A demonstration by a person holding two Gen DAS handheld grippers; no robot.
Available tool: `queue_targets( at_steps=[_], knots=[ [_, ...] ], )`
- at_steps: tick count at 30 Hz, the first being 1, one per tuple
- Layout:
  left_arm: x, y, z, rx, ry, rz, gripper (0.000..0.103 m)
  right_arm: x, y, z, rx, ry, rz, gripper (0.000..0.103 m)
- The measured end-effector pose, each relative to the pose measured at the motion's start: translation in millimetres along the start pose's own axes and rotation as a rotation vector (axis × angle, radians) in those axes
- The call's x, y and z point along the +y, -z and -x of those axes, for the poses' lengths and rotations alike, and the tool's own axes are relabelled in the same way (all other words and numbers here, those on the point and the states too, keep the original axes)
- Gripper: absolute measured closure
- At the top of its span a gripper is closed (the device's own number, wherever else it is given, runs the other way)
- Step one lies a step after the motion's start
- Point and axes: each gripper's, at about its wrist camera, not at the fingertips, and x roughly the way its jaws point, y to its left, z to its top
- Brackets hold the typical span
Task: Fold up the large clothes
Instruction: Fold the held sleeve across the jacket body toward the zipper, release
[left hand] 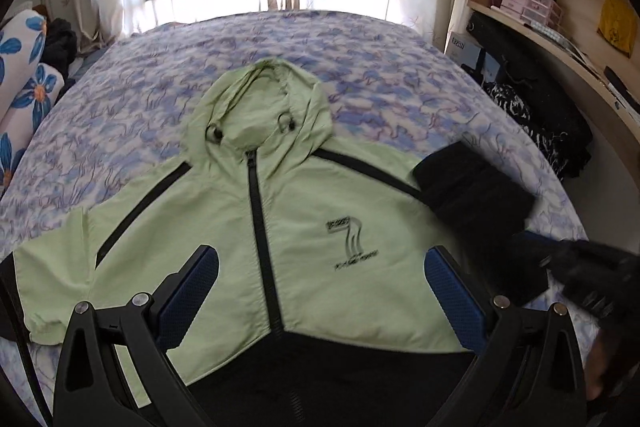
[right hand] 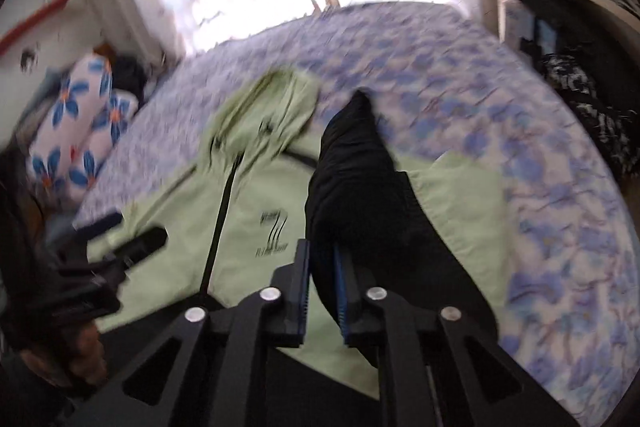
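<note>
- Jacket (left hand: 304,227) is being folded on the bed (left hand: 400,67); only its black sleeve (right hand: 360,195) is being brought across, clamped by the right gripper (right hand: 322,291).
- Left gripper (left hand: 320,291) is being held spread wide, grasping nothing; the remaining folds are judged undone.

Large "7" on jacket (left hand: 304,227) chest

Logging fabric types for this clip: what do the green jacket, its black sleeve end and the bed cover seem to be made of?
The jacket looks like thin, matte woven synthetic, perhaps nylon: it lies flat with fine, crisp wrinkles. The black sleeve end, pinched in the right gripper, seems softer, maybe knit or mesh; blur leaves it open. The bed cover looks like printed matte cotton-type cloth.
</note>
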Motion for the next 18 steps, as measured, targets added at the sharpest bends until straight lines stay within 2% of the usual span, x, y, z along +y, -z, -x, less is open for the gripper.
queue_targets(
  at_steps=[1, 3, 4, 8, 12, 15, 17, 18],
  knots=[
    [6.3, 5.3, -3.5, 0.021, 0.005, 0.005, 0.001, 7.1, 6.2, -12.5, 0.028, -0.002, 0.013, 0.084],
    [13.1, 14.3, -9.5, 0.052, 0.020, 0.011, 0.001, 20.0, 18.2, -32.1, 0.087, 0.006, 0.025, 0.071],
    [15.7, 19.5, -13.4, 0.066, 0.029, 0.016, 0.001, 19.1, 26.7, -35.3, 0.103, 0.004, 0.026, 0.069],
    [17.9, 31.2, -28.6, 0.116, 0.087, 0.042, 0.001, 13.7, 41.5, -34.6, 0.132, -0.001, 0.007, 0.069],
    [14.3, 43.4, -51.6, 0.189, 0.195, 0.099, 0.002, -4.2, 46.5, -23.9, 0.125, 0.016, -0.021, 0.069],
    [12.5, 51.3, -70.7, 0.229, 0.269, 0.151, 0.019, -18.6, 49.2, -20.5, 0.125, 0.016, -0.057, 0.069],
    [10.6, 54.6, -84.8, 0.261, 0.320, 0.192, 0.036, -30.2, 51.3, -16.0, 0.130, 0.016, -0.087, 0.069],
    [7.9, 55.6, -89.1, 0.269, 0.329, 0.201, 0.040, -35.5, 52.3, -14.2, 0.131, 0.016, -0.098, 0.069]
  ],
)
